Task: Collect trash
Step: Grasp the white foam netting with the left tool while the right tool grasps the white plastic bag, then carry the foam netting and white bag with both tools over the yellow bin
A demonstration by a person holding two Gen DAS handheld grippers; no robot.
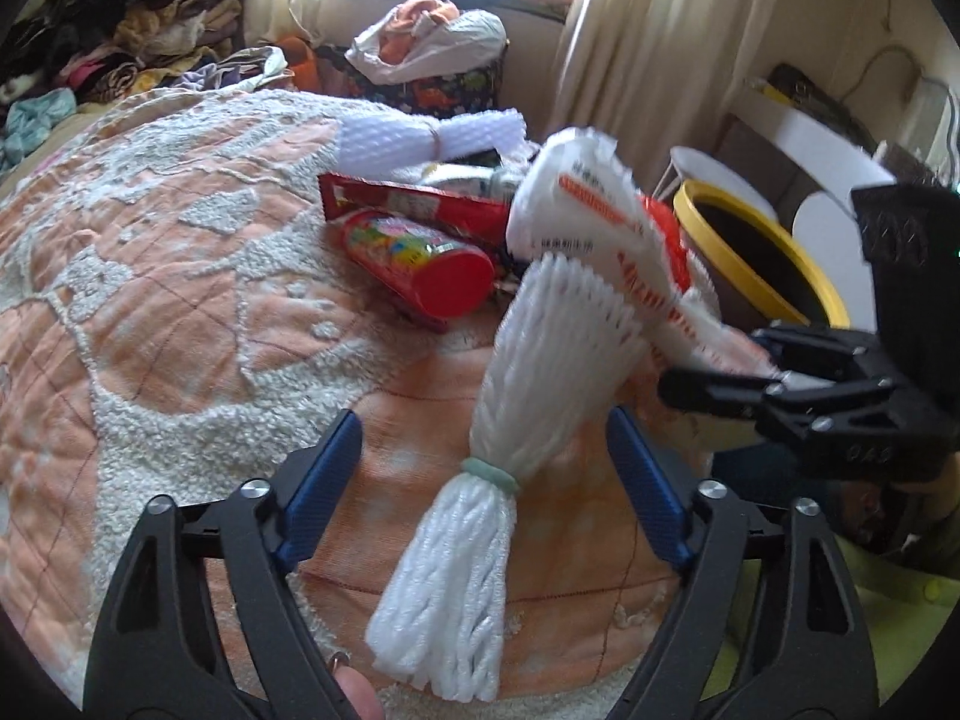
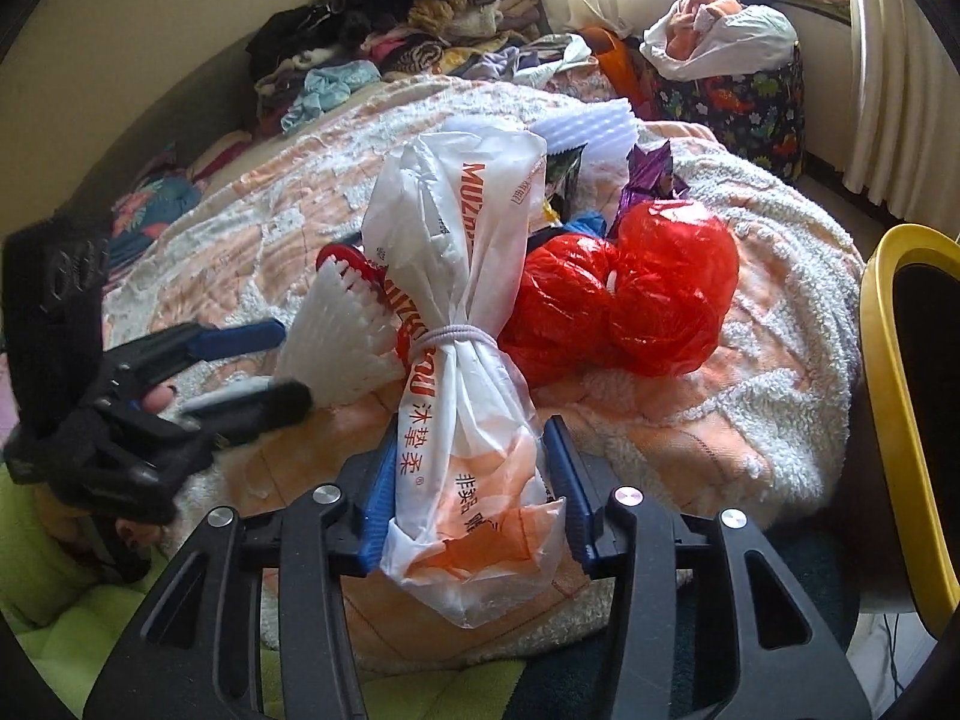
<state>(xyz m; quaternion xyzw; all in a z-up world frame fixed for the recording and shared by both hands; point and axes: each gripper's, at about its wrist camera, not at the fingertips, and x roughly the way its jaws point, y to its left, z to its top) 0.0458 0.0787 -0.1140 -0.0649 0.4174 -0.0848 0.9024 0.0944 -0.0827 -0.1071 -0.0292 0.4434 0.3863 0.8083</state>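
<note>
Left gripper (image 1: 486, 474): blue pads spread either side of the white foam net sleeve (image 1: 480, 516), low centre of its view, not touching it; released. Sleeve lies on the orange-and-white blanket (image 1: 180, 276), tied with a pale green band.

Right gripper (image 2: 474, 492): pads pressed on both flanks of the white printed plastic bag (image 2: 462, 324), lower centre of its view; grasping it. Bag is bound with a white band. Red crumpled bag (image 2: 636, 294) just right of it.

Red canister (image 1: 420, 264) centre frame; yellow-rimmed bin (image 1: 756, 246) at right
</note>
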